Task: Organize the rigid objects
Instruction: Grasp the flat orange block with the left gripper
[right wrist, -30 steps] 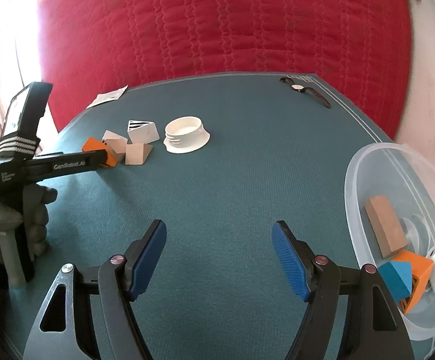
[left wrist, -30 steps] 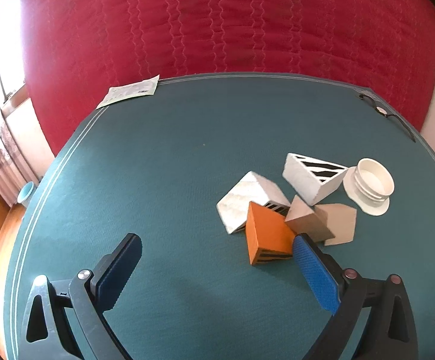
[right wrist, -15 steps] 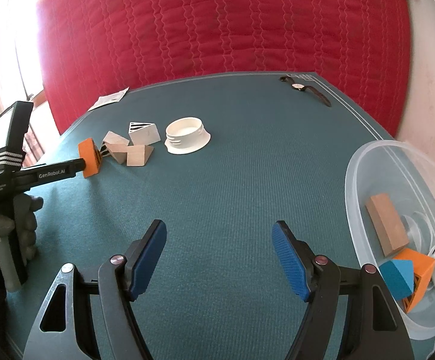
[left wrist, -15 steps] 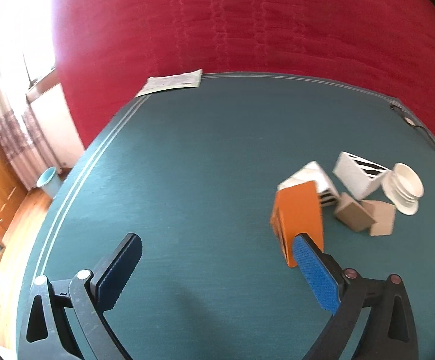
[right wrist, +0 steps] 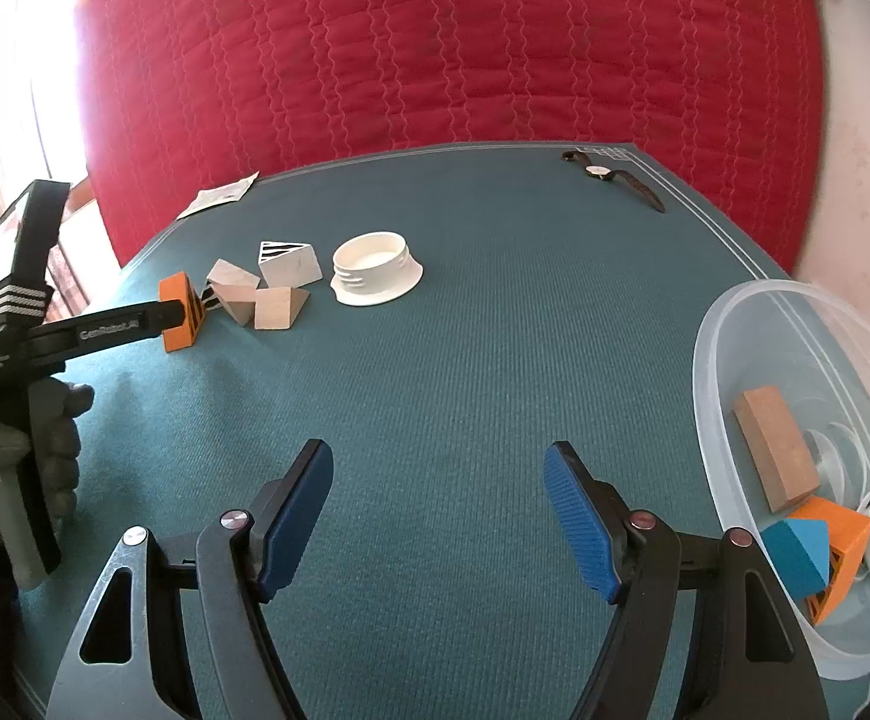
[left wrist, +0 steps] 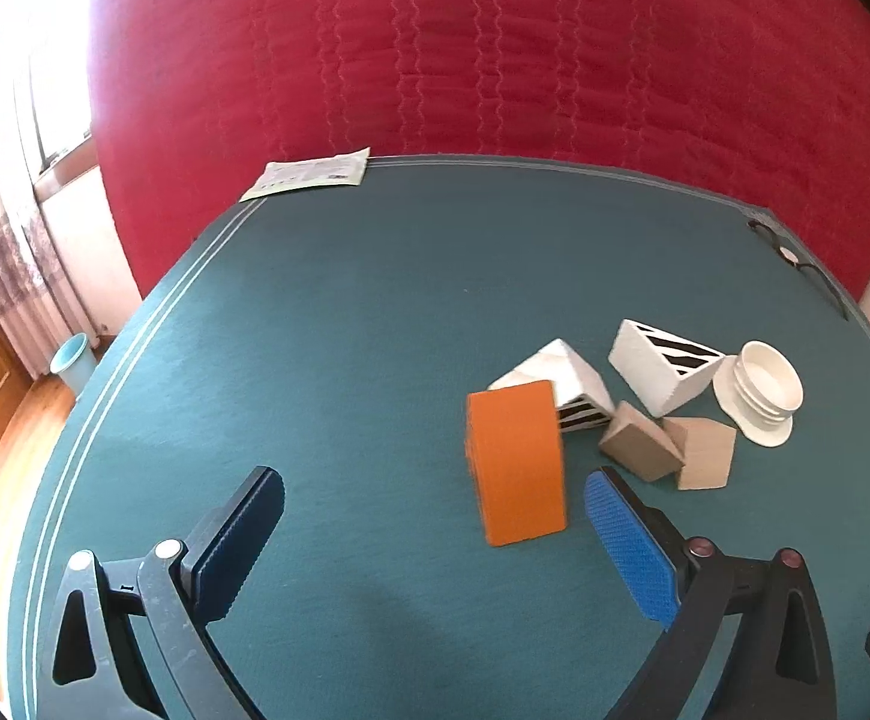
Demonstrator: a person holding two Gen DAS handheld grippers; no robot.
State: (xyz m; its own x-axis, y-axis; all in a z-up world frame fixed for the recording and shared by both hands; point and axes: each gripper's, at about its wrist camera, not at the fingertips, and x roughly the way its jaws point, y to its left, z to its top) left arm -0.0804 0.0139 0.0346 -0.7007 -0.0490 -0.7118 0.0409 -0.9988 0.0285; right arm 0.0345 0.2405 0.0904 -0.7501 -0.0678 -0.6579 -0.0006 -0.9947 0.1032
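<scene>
Left gripper (left wrist: 435, 531) spread wide above the green table mat (left wrist: 345, 330), nothing held between its fingers; the orange block (left wrist: 516, 462) stands on the mat just inside the right-hand finger (left wrist: 630, 549), whether touching it cannot be told; seen from the right wrist camera, the same orange block (right wrist: 180, 312) sits at the tip of the left gripper's arm; behind the block a white striped wedge (left wrist: 561, 378) lies close against it; to the right, two tan wooden pieces (left wrist: 669, 447) rest touching each other; beyond them a second white striped wedge (left wrist: 660, 366), then a white ribbed ring (left wrist: 759, 396) just beside it; a paper leaflet (left wrist: 309, 174) at the far left edge of the mat and a wristwatch (left wrist: 795, 261) at the far right edge, both well apart from the cluster; right gripper (right wrist: 438, 516) likewise wide and holding nothing, over bare mat; at far right a clear plastic bowl (right wrist: 729, 324) holds a brown block (right wrist: 774, 450), a blue piece (right wrist: 795, 552), an orange piece (right wrist: 843, 540) and a white item only partly visible
</scene>
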